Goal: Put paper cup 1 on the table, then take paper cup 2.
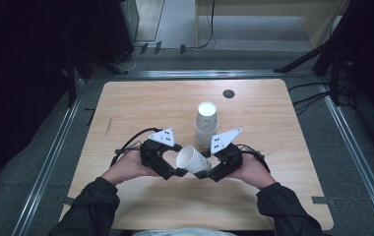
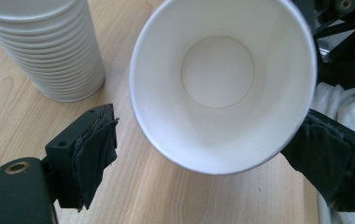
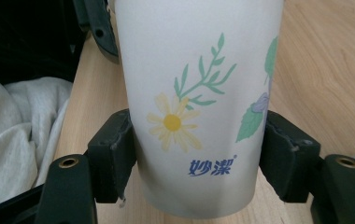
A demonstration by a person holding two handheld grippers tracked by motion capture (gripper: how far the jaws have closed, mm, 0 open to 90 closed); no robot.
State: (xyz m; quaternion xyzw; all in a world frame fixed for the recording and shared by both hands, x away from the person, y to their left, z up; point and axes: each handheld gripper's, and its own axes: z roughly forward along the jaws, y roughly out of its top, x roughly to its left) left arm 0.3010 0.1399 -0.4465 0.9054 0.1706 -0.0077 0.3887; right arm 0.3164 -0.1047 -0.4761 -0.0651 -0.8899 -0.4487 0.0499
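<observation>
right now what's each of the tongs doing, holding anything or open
Left tongs: open, pads clear of the paper cup's rim, holding nothing.
Right tongs: closed on the paper cup near its base, holding it on its side.

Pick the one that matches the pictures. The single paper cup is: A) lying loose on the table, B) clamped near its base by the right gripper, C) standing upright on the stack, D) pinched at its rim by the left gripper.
B: in the right gripper view the right gripper has both pads pressed on the paper cup near its base, while the left gripper stands open around the rim.
</observation>
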